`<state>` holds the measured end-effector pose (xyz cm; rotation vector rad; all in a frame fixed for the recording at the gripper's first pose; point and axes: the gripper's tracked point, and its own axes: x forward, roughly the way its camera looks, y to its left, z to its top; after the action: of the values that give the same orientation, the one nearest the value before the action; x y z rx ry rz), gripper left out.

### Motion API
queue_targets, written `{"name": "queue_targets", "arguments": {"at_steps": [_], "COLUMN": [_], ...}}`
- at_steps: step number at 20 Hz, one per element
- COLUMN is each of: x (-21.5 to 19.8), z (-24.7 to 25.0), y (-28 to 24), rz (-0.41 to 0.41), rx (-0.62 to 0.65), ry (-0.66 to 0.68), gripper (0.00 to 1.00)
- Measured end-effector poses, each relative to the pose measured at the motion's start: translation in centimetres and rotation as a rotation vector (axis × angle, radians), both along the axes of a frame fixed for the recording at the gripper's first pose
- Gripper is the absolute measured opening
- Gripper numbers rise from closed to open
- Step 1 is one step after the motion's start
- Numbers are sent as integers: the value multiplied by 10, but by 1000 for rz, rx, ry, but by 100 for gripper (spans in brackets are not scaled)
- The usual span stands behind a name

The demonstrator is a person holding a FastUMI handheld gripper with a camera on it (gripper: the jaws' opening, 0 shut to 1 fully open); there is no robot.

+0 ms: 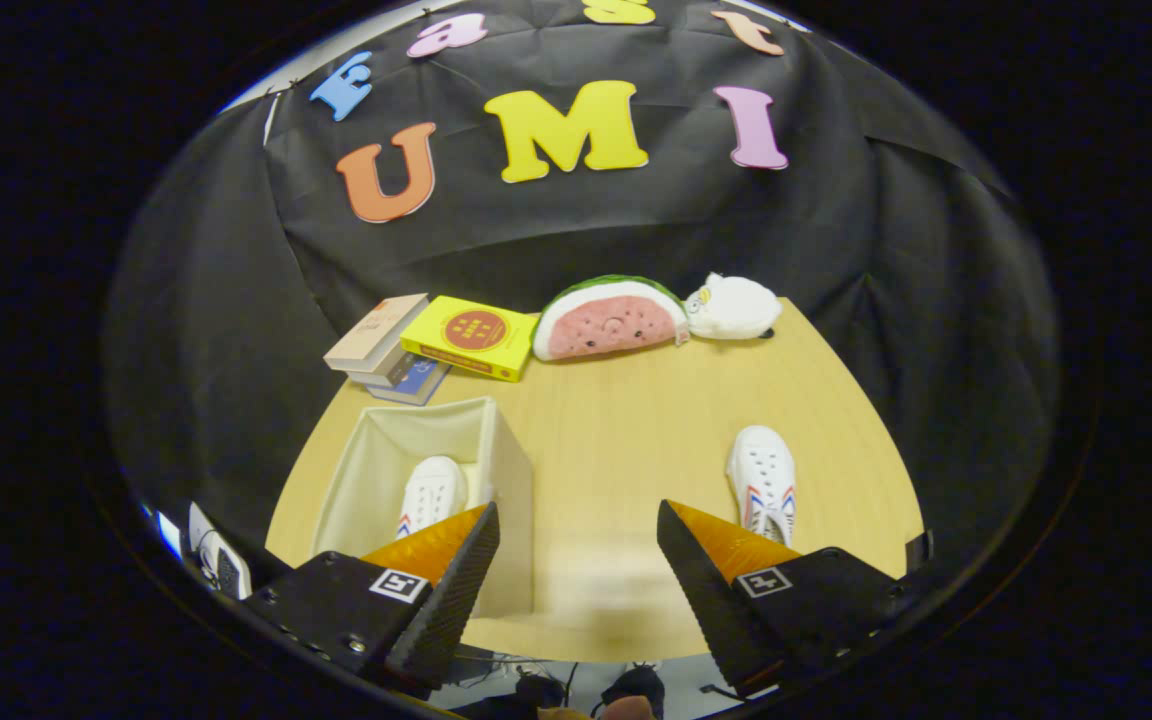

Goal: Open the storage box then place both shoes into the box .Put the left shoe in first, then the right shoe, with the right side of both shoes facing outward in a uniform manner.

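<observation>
Fingers (456, 570) of the tool (578, 590) sat lowest and closest, spread wide apart, with bare surface (626, 430) between them and nothing held. One finger overlapped the near wall of the box (506, 470); whether it touched the wall could not be told from this angle.

Box: open at the top, pale fabric, standing on the surface ahead of the fingers and off to that same side. One white shoe (433, 495) already lay inside it, toe pointing away from the tool, heel hidden behind the fingertip. Judged: the first shoe was in, the second was still outstanding.

Second shoe (764, 482): on the surface on the opposite side, just beyond the tip of the other finger and slightly outboard of it. Its long axis ran roughly away from the tool, toe far, heel near, the heel end partly covered by the fingertip. Red and blue stripes showed on its side.

Key relation: the shoe lay off the tool's centre line, well apart from the box, with clear surface between the two. Judged: the tool would need to shift sideways toward the shoe and straddle it across its narrow width, since the fingers' gap ran across the shoe's length already.

Far edge of the surface: books (386, 345), a yellow box (471, 337), a watermelon plush (608, 318), a white plush (734, 306), all well clear.
</observation>
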<state>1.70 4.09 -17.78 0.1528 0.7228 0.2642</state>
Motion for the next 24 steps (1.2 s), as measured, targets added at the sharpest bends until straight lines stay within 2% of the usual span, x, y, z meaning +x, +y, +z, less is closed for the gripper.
{"name": "queue_targets", "arguments": {"at_steps": [5,9,14,22,24], "x": [17,34,55,98,103], "z": [-46,-102,-162,-216,-220], "y": [-88,-130,-154,-163,-159], "rz": [-74,-125,-128,-107,-86], "rx": [-31,-5,-5,23,34], "ry": [34,141,255,403,430], "gripper": [96,96,96,96,91]}}
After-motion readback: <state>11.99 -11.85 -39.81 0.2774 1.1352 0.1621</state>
